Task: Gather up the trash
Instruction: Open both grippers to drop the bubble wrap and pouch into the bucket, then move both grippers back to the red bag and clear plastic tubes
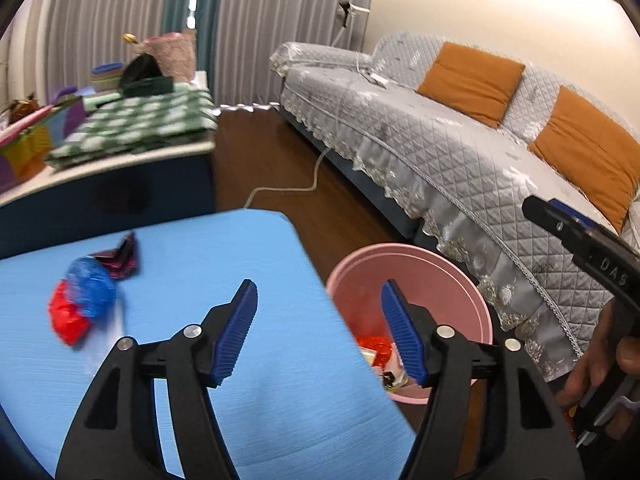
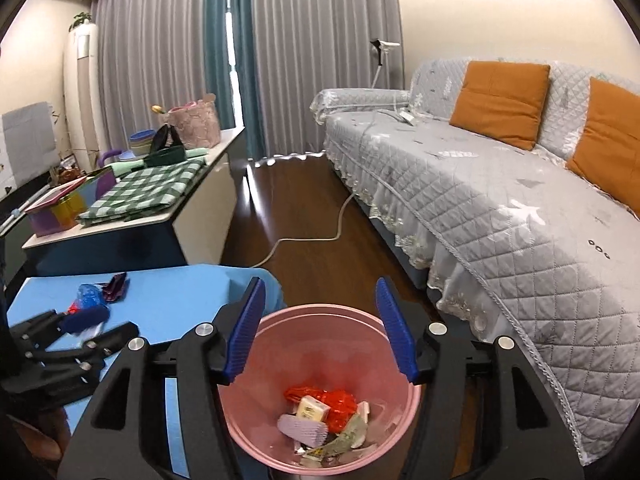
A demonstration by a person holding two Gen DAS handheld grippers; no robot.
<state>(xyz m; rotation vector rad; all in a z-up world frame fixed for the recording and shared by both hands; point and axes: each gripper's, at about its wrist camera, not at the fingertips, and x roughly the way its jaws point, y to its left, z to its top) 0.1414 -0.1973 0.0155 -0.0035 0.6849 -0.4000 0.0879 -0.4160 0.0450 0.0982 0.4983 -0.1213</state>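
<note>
A pink bin (image 2: 320,380) stands on the floor beside a blue table (image 1: 200,320); it holds several wrappers, with a red one (image 2: 336,402) on top. On the table lie a red and blue wrapper (image 1: 80,300) and a dark purple wrapper (image 1: 122,258). My left gripper (image 1: 318,328) is open and empty above the table's right edge, right of the wrappers. My right gripper (image 2: 320,328) is open and empty directly over the bin. The left gripper also shows in the right wrist view (image 2: 76,332) near the wrappers (image 2: 90,296).
A grey quilted sofa (image 2: 500,208) with orange cushions (image 2: 500,100) runs along the right. A low cabinet (image 2: 132,216) with a green checked cloth and boxes stands behind the table. A white cable (image 2: 304,236) lies on the wooden floor between them.
</note>
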